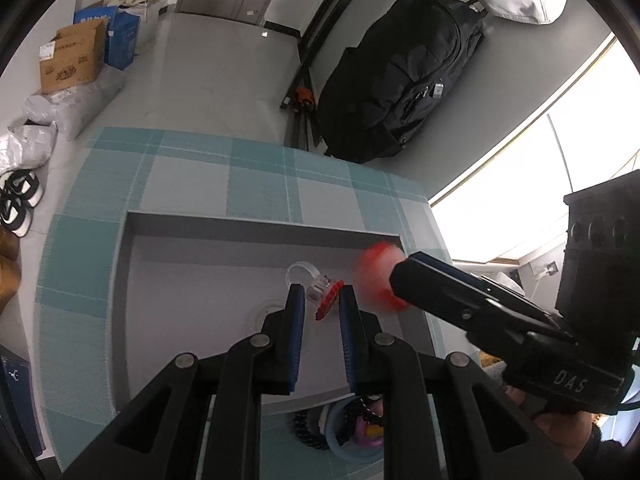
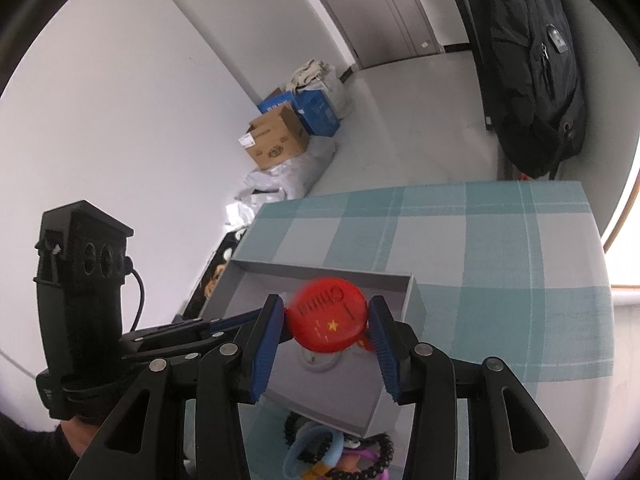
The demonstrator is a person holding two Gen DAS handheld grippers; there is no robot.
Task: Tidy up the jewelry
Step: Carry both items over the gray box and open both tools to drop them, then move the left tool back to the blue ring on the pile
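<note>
Red round badge [image 2: 328,314] clamped in our right tongs [image 2: 327,316], frame centre, above grey tray [image 2: 394,282], ready for placing. Our left tongs [image 1: 320,300] nearly closed, pinching clear-and-red ring [image 1: 322,290] over tray; remaining jewelry pile [image 2: 336,454] at lower frame.

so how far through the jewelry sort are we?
Early. Done: a pale round piece already lies in the grey tray. In hand: the right tool grips a red round badge over the tray; the left tool holds a small clear-and-red piece. Left: a pile of bracelets and hair ties still outside the tray.
</note>
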